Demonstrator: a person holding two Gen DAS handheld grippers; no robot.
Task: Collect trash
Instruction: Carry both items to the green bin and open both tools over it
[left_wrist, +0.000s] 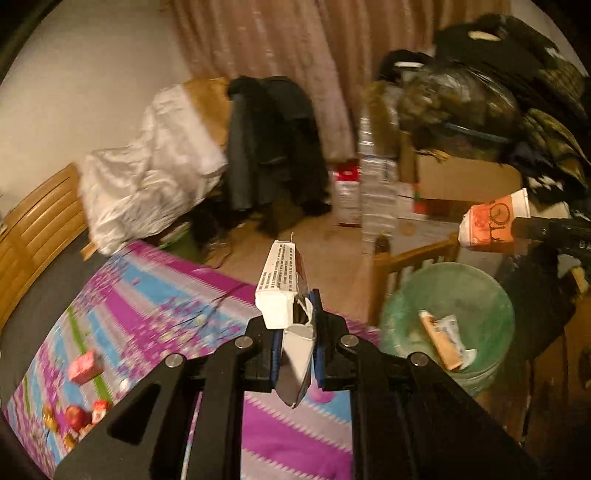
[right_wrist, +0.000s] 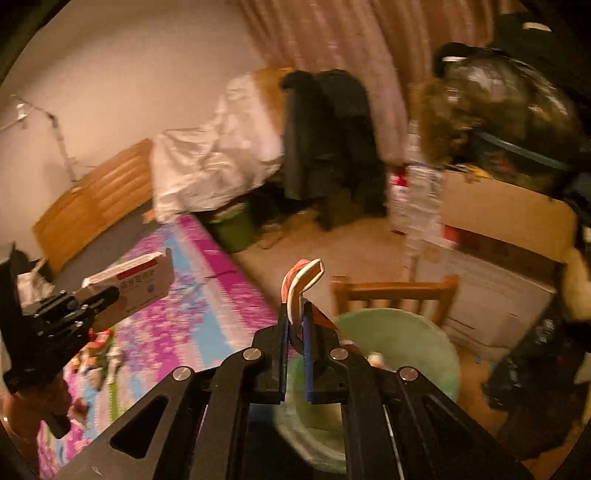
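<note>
1. The left gripper (left_wrist: 295, 328) pinches a torn white carton (left_wrist: 282, 291) over the patterned bedcover (left_wrist: 147, 295), just left of the green bin (left_wrist: 448, 295).
2. The right gripper (right_wrist: 295, 325) clamps a flattened orange paper cup (right_wrist: 301, 284) near the bin's rim (right_wrist: 424, 332).
3. Wrappers (left_wrist: 445, 341) lie inside the bin.
4. Small litter (left_wrist: 85, 369) on the bedcover is blurred, hard to identify.

The bedspread (left_wrist: 155, 295) is striped in magenta, sky blue and grey with a speckled flower print, and a green band runs across it. The carton (left_wrist: 282, 288) is white with black print and a red edge, the paper cup (left_wrist: 493, 223) orange and white with a dark bicycle drawing. The bin (left_wrist: 476, 288) is pale translucent green, the curtain (left_wrist: 280, 48) dusty pink, the jacket (left_wrist: 266, 147) black.
</note>
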